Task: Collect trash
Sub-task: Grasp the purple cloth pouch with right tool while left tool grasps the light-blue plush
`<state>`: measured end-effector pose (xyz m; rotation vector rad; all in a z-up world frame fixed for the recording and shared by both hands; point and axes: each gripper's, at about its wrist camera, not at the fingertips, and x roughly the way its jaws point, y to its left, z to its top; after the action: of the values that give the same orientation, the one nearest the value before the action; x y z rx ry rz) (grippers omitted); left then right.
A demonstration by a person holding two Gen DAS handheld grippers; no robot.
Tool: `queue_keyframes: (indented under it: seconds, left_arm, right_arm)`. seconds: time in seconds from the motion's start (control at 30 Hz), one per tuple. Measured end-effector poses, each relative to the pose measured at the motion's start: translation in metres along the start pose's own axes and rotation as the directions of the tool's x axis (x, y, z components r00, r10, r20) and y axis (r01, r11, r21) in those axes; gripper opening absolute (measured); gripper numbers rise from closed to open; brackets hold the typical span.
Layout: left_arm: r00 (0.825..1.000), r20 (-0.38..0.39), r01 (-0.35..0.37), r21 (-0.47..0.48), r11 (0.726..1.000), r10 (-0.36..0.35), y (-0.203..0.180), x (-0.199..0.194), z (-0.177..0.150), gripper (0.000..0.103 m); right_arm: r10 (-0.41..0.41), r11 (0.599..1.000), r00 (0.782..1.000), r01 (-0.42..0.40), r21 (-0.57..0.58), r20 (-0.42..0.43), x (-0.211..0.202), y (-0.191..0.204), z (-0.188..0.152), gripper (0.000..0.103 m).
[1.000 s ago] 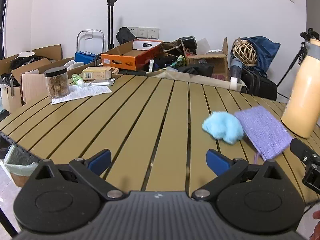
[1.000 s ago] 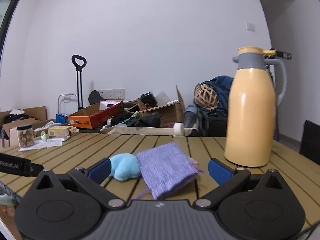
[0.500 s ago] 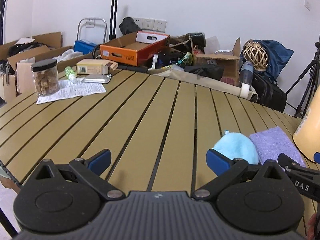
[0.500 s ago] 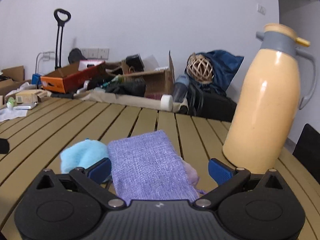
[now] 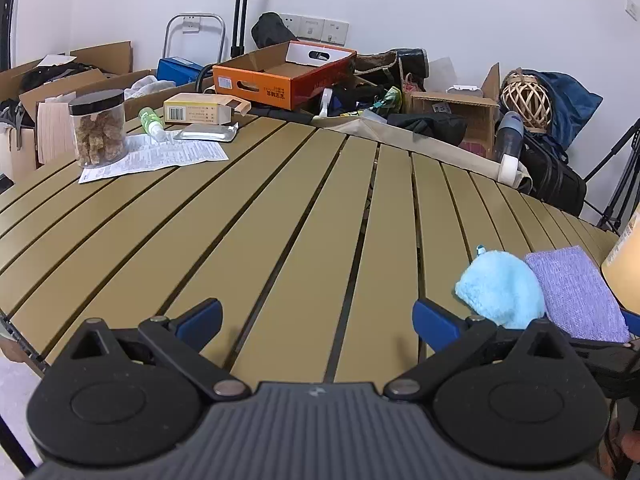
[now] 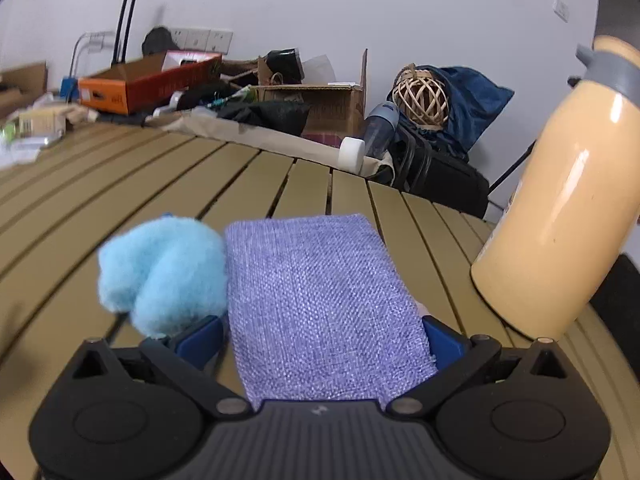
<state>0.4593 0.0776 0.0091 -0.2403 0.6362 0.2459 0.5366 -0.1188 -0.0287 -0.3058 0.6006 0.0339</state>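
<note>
Slatted olive table (image 5: 280, 216) in a cluttered room: the purple woven pouch (image 6: 320, 300) lies flat, touching a fluffy blue ball (image 6: 164, 272). Soft, light and limp, it probably wants pinching at its near edge. Right gripper (image 6: 320, 340) is spread, straddling that end; left gripper (image 5: 316, 316) is spread over bare slats.

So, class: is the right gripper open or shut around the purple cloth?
Open: the right gripper has its blue fingers spread either side of the purple cloth, not pinching it.
</note>
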Motion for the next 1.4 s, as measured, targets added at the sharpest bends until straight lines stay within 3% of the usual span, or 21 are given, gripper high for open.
queue_keyframes:
  seconds: [0.27,0.33,0.43,0.87,1.17,1.4]
  left_arm:
    - [1.000,0.005,-0.009,-0.011,1.000,0.009,0.007,-0.004,0.000,0.103]
    - [1.000,0.003,-0.010,-0.014,1.000,0.010,0.007,-0.004,0.001,0.103]
    - [1.000,0.005,-0.013,-0.015,1.000,0.013,0.008,-0.004,0.001,0.103]
    - [1.000,0.007,-0.015,-0.016,1.000,0.015,0.008,-0.006,0.002,0.103]
    - [1.000,0.006,-0.001,0.000,1.000,0.001,-0.006,-0.004,0.001,0.103]
    - [1.000,0.009,0.023,0.021,1.000,-0.024,-0.026,0.000,0.001,0.103]
  right_arm:
    - [-0.069,0.996,0.997,0.069,-0.056,0.018,-0.002,0.007,-0.002,0.085]
    - [-0.088,0.994,0.996,0.090,-0.070,0.026,-0.003,0.009,-0.003,0.074]
    - [-0.101,0.993,0.994,0.102,-0.064,0.032,-0.005,0.006,-0.004,0.067]
    - [-0.045,0.997,0.993,0.037,0.069,0.106,-0.027,-0.027,-0.006,0.023]
    - [0.022,0.981,0.983,-0.055,0.184,0.182,-0.046,-0.055,-0.010,0.018]
    - [0.050,0.948,0.966,-0.126,0.292,0.255,-0.061,-0.085,-0.016,0.018]
